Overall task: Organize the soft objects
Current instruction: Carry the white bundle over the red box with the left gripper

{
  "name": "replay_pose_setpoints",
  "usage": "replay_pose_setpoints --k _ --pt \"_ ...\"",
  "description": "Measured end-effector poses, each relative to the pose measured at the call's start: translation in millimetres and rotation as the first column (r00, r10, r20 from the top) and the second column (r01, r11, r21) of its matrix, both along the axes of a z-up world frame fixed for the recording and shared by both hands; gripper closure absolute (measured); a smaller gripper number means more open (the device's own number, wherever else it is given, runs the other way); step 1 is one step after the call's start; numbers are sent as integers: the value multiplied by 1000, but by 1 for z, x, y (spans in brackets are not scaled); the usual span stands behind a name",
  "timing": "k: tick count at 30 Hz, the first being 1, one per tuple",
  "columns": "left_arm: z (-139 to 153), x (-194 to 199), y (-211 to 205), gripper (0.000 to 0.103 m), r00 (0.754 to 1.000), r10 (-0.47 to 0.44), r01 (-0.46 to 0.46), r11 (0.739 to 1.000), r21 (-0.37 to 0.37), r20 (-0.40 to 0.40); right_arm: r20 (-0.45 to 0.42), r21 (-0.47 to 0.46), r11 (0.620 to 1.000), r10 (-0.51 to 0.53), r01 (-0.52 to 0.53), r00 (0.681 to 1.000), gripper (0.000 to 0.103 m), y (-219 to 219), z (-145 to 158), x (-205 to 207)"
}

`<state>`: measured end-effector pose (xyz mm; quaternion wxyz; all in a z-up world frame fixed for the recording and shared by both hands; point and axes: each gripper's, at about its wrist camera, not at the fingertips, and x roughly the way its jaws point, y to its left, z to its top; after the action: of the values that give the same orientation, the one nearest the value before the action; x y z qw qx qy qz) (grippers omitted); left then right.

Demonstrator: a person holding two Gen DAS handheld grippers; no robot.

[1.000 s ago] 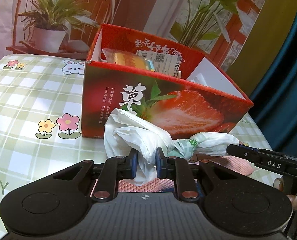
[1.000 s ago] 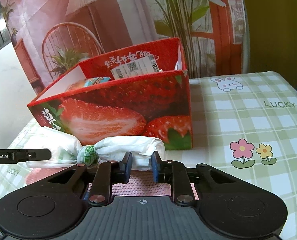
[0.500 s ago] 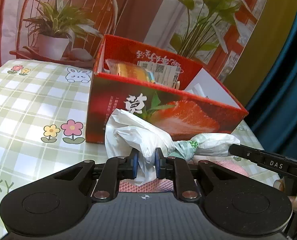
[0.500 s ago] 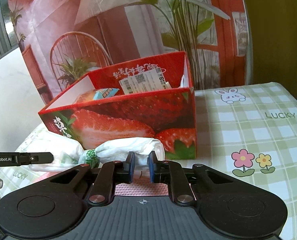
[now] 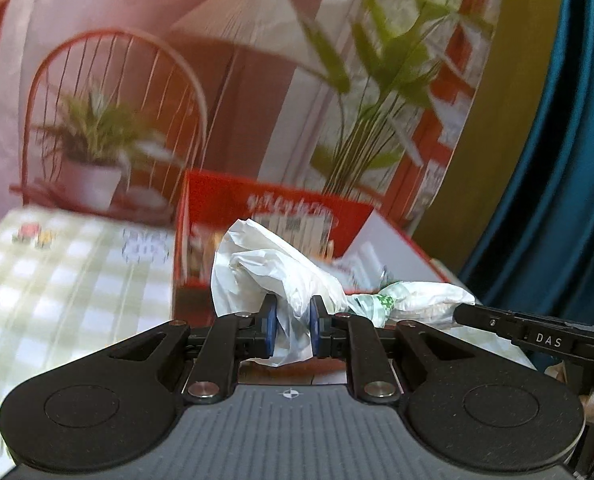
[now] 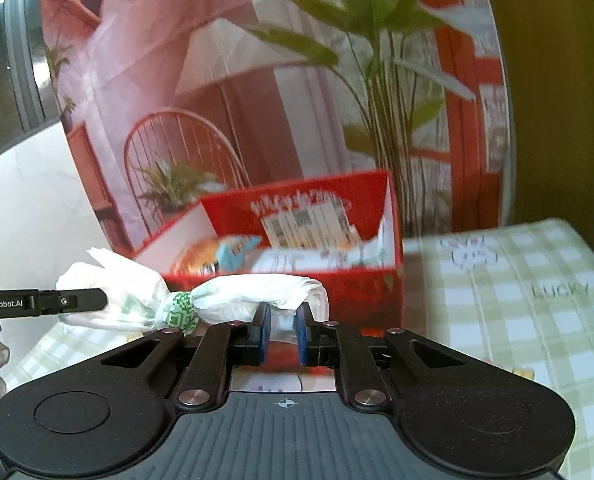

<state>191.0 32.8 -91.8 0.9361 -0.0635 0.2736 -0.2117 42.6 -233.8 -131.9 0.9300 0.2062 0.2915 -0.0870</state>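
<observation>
The left claw [image 5: 291, 330] pinches one end of a white plastic bag [image 5: 281, 276] between its blue pads, and the right claw [image 6: 283, 334] pinches the other end of the same bag [image 6: 253, 290], which has a green band [image 6: 179, 308] around its middle. The bag hangs between the two claws, in front of the near rim of a red strawberry box [image 6: 321, 208]. The box stands on a table with a green checked cloth [image 6: 517, 300]; inside it lie some packets, blurred.

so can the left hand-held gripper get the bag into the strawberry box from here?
Probably yes. The left hand-held gripper is shut on the white plastic bag, level with the red box's open top. The right hand-held gripper grips the other end, so both must move together.
</observation>
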Motion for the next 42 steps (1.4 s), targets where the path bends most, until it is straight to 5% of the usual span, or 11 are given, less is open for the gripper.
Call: replay_pose_setpoints --k 21,42 --pt "23 98 -26 86 999 18 -18 1000 -16 31 19 -101 995 -16 18 1000 92 -44 22 82" --pt "-8 174 -14 86 991 55 -58 998 -25 -119 -114 -134 991 -22 6 993 92 -65 -17 177"
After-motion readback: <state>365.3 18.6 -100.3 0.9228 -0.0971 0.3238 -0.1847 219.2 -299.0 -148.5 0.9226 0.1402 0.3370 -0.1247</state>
